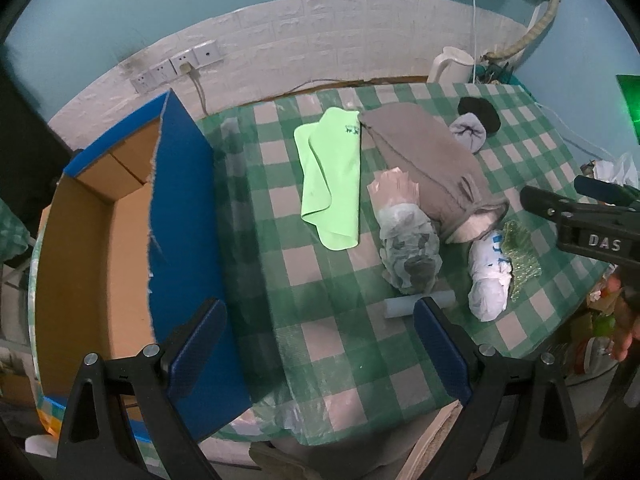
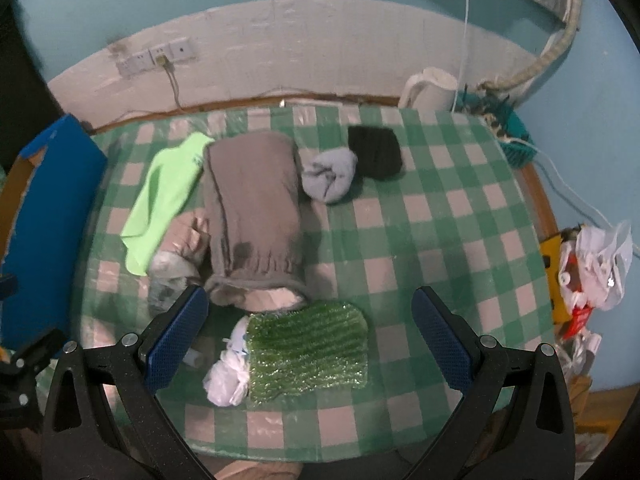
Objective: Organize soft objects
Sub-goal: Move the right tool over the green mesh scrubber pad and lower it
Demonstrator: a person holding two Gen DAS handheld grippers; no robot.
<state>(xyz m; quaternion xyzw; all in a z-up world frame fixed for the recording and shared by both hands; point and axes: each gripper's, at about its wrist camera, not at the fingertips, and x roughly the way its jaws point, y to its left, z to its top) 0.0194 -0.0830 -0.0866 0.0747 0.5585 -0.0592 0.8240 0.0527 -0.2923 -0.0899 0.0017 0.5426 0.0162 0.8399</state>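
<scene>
Soft things lie on the green-checked table (image 1: 320,344): a light green cloth (image 1: 332,176) (image 2: 164,196), grey trousers (image 1: 428,164) (image 2: 252,208), a crumpled plastic bag bundle (image 1: 408,240), a white bag roll (image 1: 490,280) (image 2: 228,376), a green sparkly sponge cloth (image 2: 308,348) (image 1: 520,256), a rolled blue-grey sock (image 2: 330,176) (image 1: 468,132) and a black sock (image 2: 376,152) (image 1: 482,112). My left gripper (image 1: 316,356) is open and empty above the table's near left, beside the open cardboard box (image 1: 96,248). My right gripper (image 2: 308,340) is open, straddling the sponge cloth; it also shows in the left wrist view (image 1: 576,208).
The box has a blue flap (image 1: 188,220) (image 2: 52,200) standing at the table's left edge. A white kettle (image 1: 452,64) (image 2: 430,88) stands at the back right. Wall sockets (image 1: 176,66) and a cord are on the back wall. Plastic bags (image 2: 592,272) lie right of the table.
</scene>
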